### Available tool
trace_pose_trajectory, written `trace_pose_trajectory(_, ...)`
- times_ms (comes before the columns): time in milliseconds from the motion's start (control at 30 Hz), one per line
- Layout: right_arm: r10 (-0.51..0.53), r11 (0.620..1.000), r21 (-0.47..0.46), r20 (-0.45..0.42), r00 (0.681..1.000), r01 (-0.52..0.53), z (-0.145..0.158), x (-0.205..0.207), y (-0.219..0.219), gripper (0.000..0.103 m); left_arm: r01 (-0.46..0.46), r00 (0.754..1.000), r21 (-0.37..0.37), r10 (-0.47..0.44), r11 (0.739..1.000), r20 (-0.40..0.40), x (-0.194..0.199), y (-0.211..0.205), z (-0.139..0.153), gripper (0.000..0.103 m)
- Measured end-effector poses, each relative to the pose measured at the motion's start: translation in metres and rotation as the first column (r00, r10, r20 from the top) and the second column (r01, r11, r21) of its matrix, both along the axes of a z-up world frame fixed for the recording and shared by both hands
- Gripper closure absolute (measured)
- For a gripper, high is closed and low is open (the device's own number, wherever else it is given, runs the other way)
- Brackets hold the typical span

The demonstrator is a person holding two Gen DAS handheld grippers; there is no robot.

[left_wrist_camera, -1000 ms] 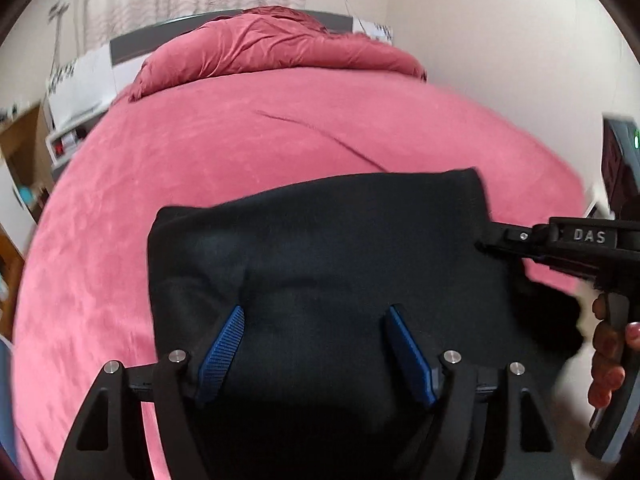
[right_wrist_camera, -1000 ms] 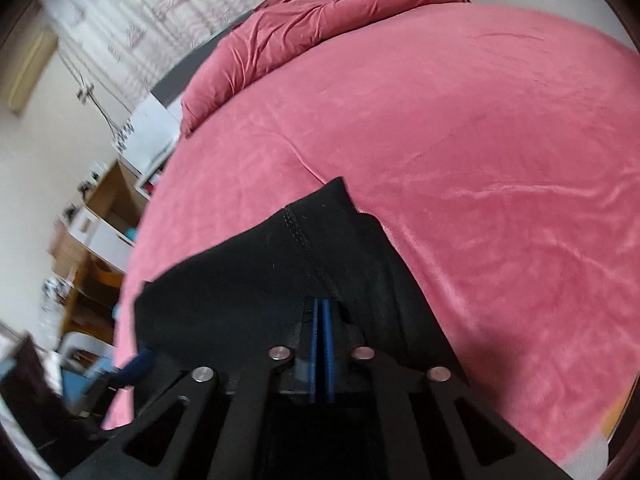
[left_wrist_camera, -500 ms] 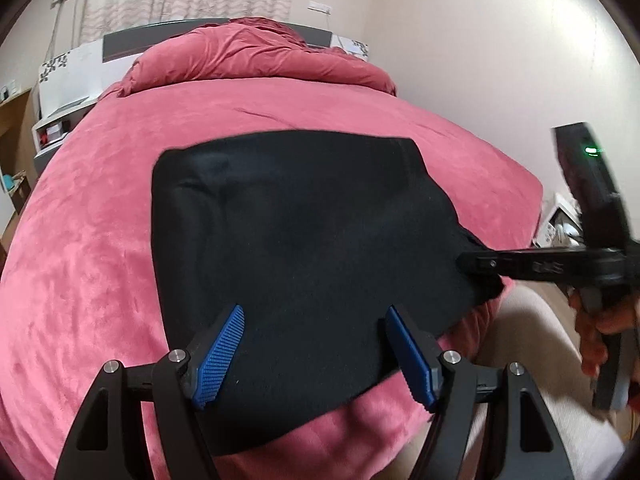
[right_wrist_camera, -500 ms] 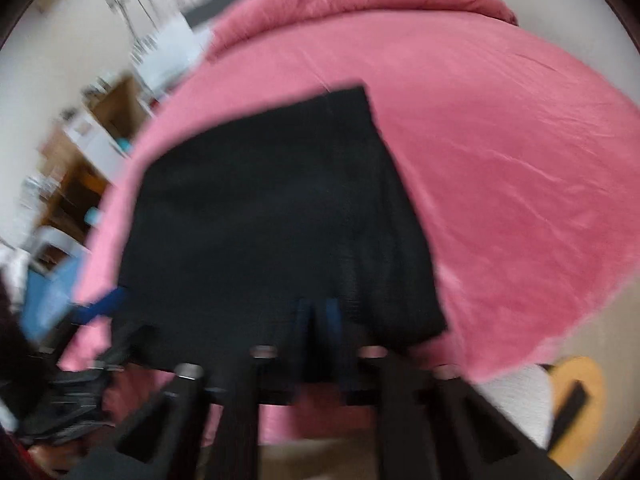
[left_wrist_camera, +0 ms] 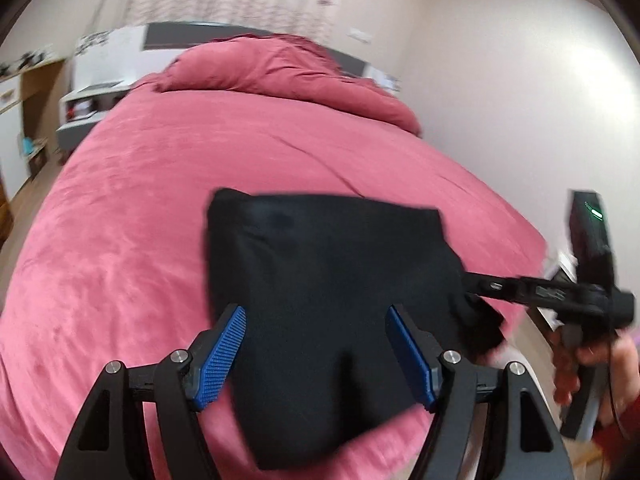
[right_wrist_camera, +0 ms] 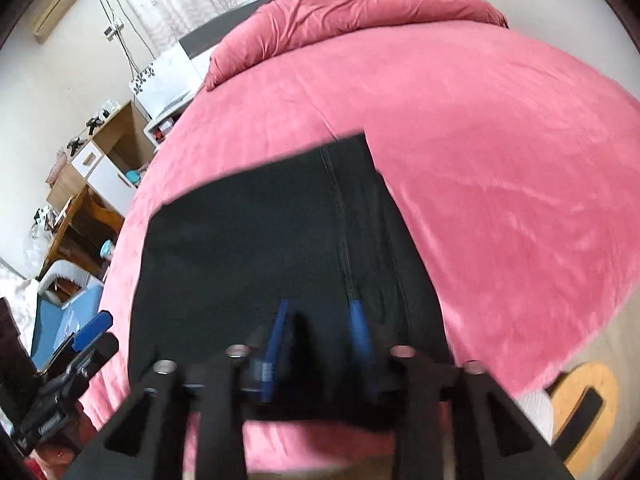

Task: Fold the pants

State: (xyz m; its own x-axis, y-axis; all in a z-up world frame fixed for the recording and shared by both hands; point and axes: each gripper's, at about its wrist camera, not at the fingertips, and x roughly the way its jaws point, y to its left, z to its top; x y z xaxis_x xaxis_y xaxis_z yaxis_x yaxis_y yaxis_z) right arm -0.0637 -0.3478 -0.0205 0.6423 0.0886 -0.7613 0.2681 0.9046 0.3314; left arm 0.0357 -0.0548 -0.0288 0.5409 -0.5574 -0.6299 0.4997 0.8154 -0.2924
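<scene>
A pink velvet bedspread (left_wrist_camera: 140, 208) fills most of both views, with a bunched red duvet (right_wrist_camera: 360, 12) at the top of the frame. The folded black pants (left_wrist_camera: 332, 280) lie flat in the lower centre, near the bed's front edge. The left gripper (left_wrist_camera: 316, 352) hovers with its blue pads spread wide and grasping nothing; the right gripper (right_wrist_camera: 320, 340) has just been opening, its pads parted over the pants' near edge and released.

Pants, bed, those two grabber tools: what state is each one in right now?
Pants: folded into a flat dark rectangle, lying at the bed's near edge.
Left gripper: jaws wide open, nothing held.
Right gripper: jaws just opening, blue pads apart over the pants.
Bedspread: spread out, pink.
Duvet: bunched at the headboard.
</scene>
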Motion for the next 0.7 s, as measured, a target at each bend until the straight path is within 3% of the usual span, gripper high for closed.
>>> trace_pose_trajectory(167, 0.123, 0.990, -0.084, 0.063, 0.990, -0.118, 0.013, 0.046, 0.027, 0.064, -0.033, 0.998, -0.009, 0.033, 0.999, -0.052, 0.043, -0.012, -0.001, 0.030)
trace_pose_trajectory(267, 0.152, 0.972, -0.185, 0.018, 0.988, -0.146, 0.005, 0.077, 0.038, 0.064, -0.064, 0.994, 0.092, 0.071, 0.994, -0.080, 0.071, -0.033, -0.006, 0.030)
trace_pose_trajectory(333, 0.114, 0.955, -0.269, -0.066, 0.991, -0.128, -0.009, 0.097, 0.036, 0.069, -0.090, 0.990, 0.184, 0.109, 0.979, -0.093, 0.087, -0.043, -0.013, 0.033)
trace_pose_trajectory(400, 0.072, 0.954, -0.284, -0.110, 0.991, -0.101, -0.023, 0.102, 0.026, 0.071, -0.126, 0.982, 0.236, 0.155, 0.963, -0.107, 0.104, -0.043, -0.026, 0.033)
trace_pose_trajectory(533, 0.035, 0.957, -0.286, -0.076, 0.997, -0.055, -0.035, 0.089, 0.013, 0.075, -0.125, 0.958, 0.120, 0.151, 0.985, -0.244, 0.121, -0.024, -0.046, 0.029)
trace_pose_trajectory(633, 0.049, 0.930, -0.359, -0.072, 0.996, -0.072, -0.035, 0.090, 0.023, 0.075, -0.151, 0.937, 0.044, 0.157, 0.988, -0.311, 0.120, -0.011, -0.050, 0.029)
trace_pose_trajectory(700, 0.051, 0.937, -0.344, -0.058, 0.997, -0.068, -0.033, 0.088, 0.020, 0.074, -0.183, 0.915, 0.002, 0.171, 0.983, -0.366, 0.110, -0.002, -0.051, 0.029)
